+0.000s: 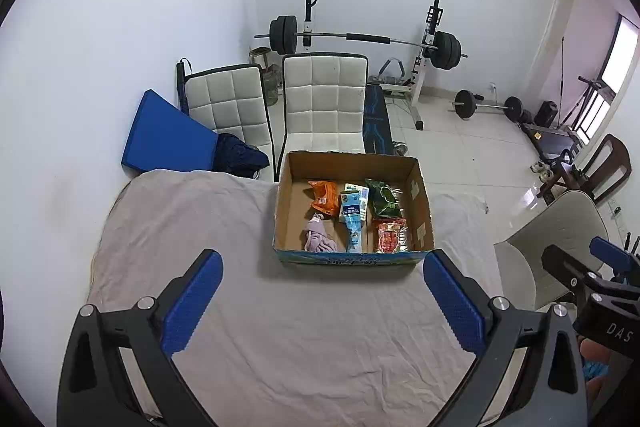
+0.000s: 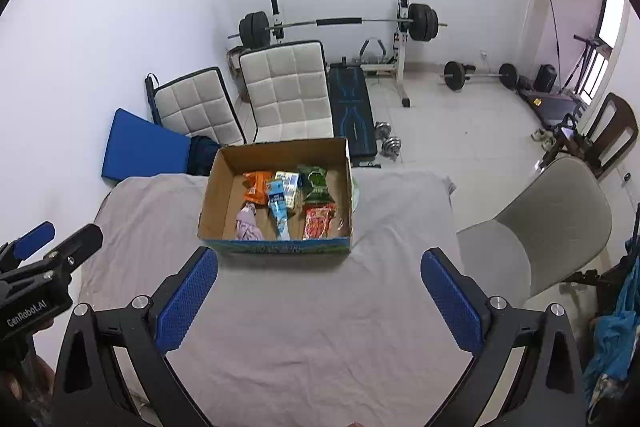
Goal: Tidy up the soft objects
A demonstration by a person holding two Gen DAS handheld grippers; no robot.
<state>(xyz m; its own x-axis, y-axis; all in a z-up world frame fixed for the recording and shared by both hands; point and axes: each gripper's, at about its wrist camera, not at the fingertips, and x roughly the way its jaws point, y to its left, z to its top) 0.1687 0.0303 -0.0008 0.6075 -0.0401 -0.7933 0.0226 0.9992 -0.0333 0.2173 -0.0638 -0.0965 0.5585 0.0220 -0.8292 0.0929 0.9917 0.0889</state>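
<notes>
An open cardboard box (image 1: pixel 422 203) (image 2: pixel 212 195) stands on the cloth-covered table at its far side. Inside lie an orange packet (image 1: pixel 325 195) (image 2: pixel 256 187), a light blue packet (image 1: pixel 353 219) (image 2: pixel 278 205), a green packet (image 1: pixel 382 201) (image 2: pixel 316 183), a red packet (image 1: pixel 390 235) (image 2: pixel 318 221) and a crumpled pink cloth (image 1: pixel 318 235) (image 2: pixel 248 223). My left gripper (image 1: pixel 322 263) is open and empty, held above the table in front of the box. My right gripper (image 2: pixel 319 259) is open and empty, also in front of the box.
The table carries a wrinkled grey cloth (image 1: pixel 280 327) (image 2: pixel 300 327). Two white padded chairs (image 1: pixel 324 99) (image 2: pixel 286 91) stand behind the table, a grey chair (image 2: pixel 560 211) at its right. A barbell rack (image 1: pixel 360 39), a blue mat (image 1: pixel 160 135) and dumbbells sit beyond.
</notes>
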